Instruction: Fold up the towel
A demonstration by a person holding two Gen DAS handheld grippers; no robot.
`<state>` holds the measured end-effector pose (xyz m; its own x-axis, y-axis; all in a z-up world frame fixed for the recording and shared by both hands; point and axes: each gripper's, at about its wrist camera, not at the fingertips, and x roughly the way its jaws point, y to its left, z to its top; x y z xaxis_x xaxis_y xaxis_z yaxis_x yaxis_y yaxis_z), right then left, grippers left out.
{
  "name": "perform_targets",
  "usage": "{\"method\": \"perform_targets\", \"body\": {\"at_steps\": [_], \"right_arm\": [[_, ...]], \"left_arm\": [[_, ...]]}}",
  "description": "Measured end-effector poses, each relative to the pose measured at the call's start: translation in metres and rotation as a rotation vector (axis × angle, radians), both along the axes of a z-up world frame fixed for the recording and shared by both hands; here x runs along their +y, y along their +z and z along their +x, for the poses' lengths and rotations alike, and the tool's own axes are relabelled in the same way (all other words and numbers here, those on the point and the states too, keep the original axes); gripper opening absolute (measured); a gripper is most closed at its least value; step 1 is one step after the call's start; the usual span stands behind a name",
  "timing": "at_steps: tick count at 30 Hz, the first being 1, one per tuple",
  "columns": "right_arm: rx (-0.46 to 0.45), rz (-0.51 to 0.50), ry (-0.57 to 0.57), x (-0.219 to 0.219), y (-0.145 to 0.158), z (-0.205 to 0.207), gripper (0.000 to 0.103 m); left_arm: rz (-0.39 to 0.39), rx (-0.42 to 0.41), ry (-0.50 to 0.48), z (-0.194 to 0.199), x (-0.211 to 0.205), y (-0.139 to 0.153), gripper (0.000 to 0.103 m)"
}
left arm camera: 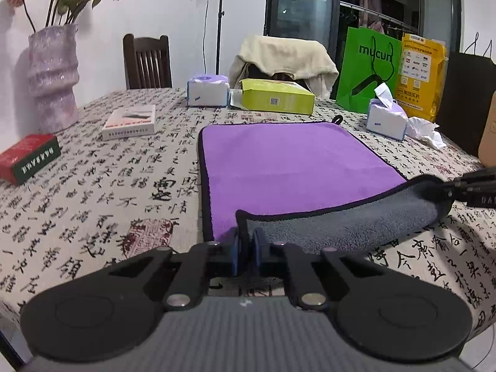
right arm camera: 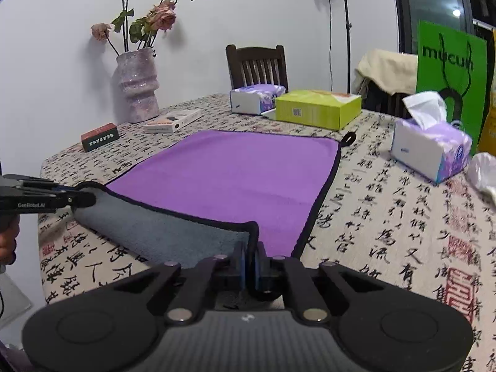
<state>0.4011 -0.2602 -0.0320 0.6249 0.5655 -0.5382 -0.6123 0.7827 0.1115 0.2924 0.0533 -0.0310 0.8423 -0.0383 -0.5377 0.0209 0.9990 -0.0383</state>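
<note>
Now towel [left arm camera: 288, 167] flat, near edge lifted

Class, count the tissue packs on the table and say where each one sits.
2. One tissue pack lies at the far edge beside the yellow-green box; the other tissue pack, with a tissue pulled up, sits right of the towel.
</note>
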Motion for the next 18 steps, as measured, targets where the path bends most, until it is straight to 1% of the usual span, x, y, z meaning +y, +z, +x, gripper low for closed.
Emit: {"method": "perform_targets", "body": {"at_steps": [3,11,18], "right_arm": [[-0.018,-0.005,0.001,0.000,0.006,0.002,0.004],[-0.065,-0.031,0.002,0.008,0.017,0.012,0.004],[-0.106,-0.046,0.005,0.015,0.028,0.026,0.004]], "left_arm": [[0.013,-0.006,-0.002,0.003,0.000,0.002,0.007],[0.053,-0.065,-0.024,0.012,0.005,0.019,0.006],[0.076,-0.099,-0.033,0.031,0.007,0.032,0.006]]}}
